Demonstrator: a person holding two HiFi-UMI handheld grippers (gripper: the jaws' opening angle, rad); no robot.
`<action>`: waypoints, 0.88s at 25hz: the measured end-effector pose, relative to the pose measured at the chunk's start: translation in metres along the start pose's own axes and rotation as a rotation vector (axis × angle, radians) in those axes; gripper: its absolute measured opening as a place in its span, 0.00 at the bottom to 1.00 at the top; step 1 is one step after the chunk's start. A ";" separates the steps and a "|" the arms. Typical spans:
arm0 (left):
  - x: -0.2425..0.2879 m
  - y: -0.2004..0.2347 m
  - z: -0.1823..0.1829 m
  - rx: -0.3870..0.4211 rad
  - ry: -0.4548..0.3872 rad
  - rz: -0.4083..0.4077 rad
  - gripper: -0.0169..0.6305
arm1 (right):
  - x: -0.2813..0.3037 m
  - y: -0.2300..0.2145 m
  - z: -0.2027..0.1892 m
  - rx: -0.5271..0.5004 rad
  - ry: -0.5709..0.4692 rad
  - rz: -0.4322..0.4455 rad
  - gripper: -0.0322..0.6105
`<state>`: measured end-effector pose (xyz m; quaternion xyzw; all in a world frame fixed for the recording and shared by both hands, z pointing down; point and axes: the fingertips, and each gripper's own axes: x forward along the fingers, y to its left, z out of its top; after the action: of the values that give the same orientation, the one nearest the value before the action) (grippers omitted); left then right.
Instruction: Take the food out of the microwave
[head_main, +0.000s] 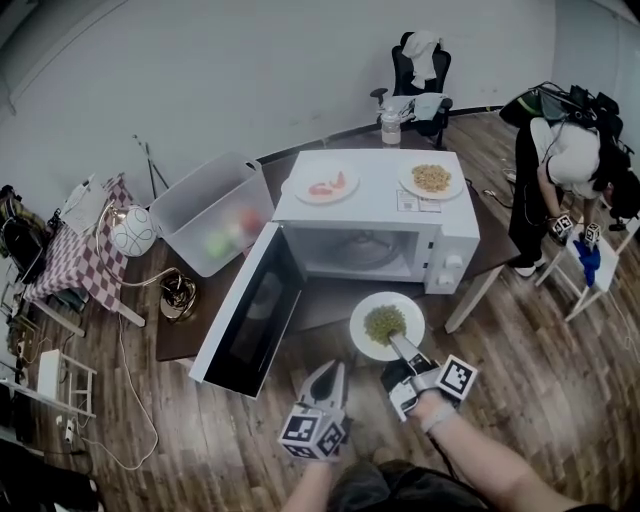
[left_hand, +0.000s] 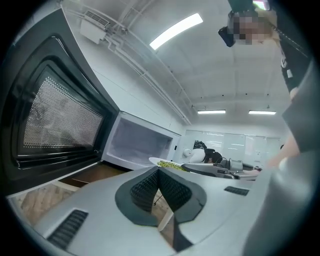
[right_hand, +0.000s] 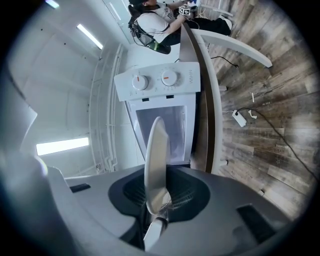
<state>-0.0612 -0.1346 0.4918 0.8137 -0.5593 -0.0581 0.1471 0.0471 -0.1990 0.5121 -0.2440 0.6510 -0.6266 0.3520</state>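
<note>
Closest to me at six o'clock, the person's two forearms are reaching forward, each carrying a gripper. Their right gripper (head_main: 401, 350) (right_hand: 157, 200) is clamping its jaws on the near rim of a white plate (head_main: 387, 325) (right_hand: 155, 155) that is carrying a heap of green food (head_main: 384, 322). That plate is hanging outside the oven, just in front of the open cavity, and in the right gripper view it is showing edge-on between the pads. At seven o'clock from the plate, the left gripper (head_main: 330, 372) (left_hand: 159, 172) is floating with its jaws closed tip to tip and nothing between them.

Ahead at twelve o'clock the white microwave (head_main: 375, 205) is sitting on a dark table (head_main: 325, 300), its door (head_main: 250, 310) swinging wide towards nine o'clock. Two more plates are resting on its top: one with pinkish food (head_main: 325, 187) at eleven o'clock, one with yellowish food (head_main: 432, 180) at one o'clock. A clear bin (head_main: 205, 205) is standing beside the oven at ten o'clock, and a second person (head_main: 560, 160) is bending over at two o'clock
</note>
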 end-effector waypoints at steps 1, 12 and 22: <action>0.000 0.000 0.001 0.000 -0.002 -0.002 0.03 | -0.001 0.001 -0.001 0.003 -0.001 0.002 0.16; -0.021 -0.008 0.002 -0.008 0.019 -0.032 0.03 | -0.024 0.007 -0.015 0.022 -0.048 -0.003 0.16; -0.049 -0.014 0.010 0.001 0.029 -0.058 0.03 | -0.048 0.015 -0.035 0.012 -0.059 -0.010 0.16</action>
<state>-0.0695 -0.0861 0.4749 0.8305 -0.5332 -0.0502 0.1533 0.0523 -0.1385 0.5034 -0.2634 0.6355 -0.6248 0.3693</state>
